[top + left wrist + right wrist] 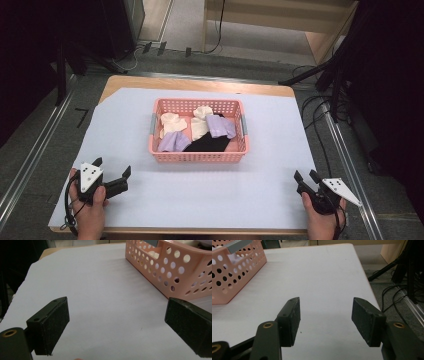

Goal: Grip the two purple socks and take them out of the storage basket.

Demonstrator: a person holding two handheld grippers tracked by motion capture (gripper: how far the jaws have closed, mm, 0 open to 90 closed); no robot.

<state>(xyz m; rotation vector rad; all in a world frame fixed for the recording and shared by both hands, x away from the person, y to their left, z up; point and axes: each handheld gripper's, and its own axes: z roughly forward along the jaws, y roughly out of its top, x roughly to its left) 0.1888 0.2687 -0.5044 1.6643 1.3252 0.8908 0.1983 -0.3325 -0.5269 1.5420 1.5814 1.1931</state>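
Note:
A pink perforated basket (197, 156) stands in the middle of the white table sheet. It holds cream socks (172, 122), lilac socks (220, 125) and a black sock (210, 143). My left gripper (112, 167) rests near the front left of the table, held by a hand, jaws wide open and empty. In the left gripper view the gripper (117, 327) points past the basket's corner (175, 270). My right gripper (306, 175) sits at the front right, open and empty. In the right gripper view the gripper (325, 320) hovers over bare sheet, with the basket (234, 272) far left.
The white sheet (210, 195) covers a wooden table whose far edge (200, 82) shows. Metal rails run on the floor at both sides. Black stands and cables (320, 110) crowd the floor right of the table.

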